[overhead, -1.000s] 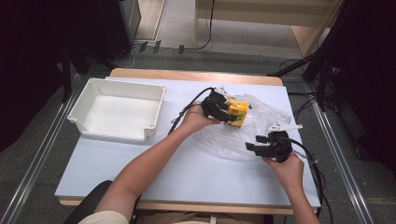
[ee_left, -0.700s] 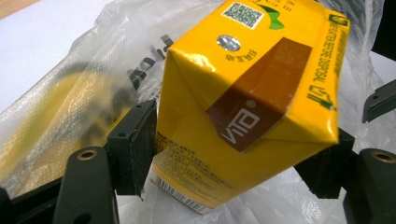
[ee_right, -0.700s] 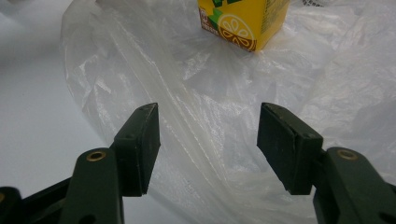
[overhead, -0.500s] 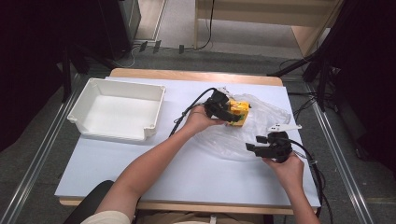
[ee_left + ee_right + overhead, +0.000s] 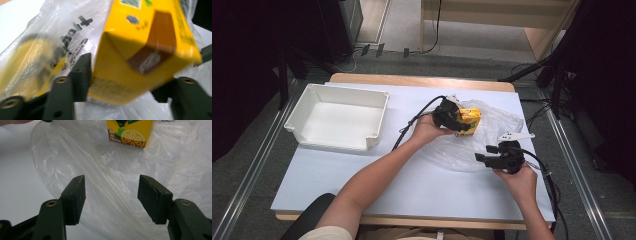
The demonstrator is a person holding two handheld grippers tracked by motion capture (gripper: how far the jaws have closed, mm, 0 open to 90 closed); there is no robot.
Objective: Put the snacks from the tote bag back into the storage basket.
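Yellow carton (image 5: pixel 140 50) sits between the closing left tongs (image 5: pixel 130 82)

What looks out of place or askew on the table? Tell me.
The yellow juice carton lies tipped on its side on the crumpled clear plastic bag, between the jaws of the left claw. The white bin sits square. Nothing is spilled.

Grey floor (image 5: pixel 257 150) — dark surroundings

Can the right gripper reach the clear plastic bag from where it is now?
Probably yes. The right gripper has its jaws open and aimed at the clear plastic bag just ahead, with nothing between them.
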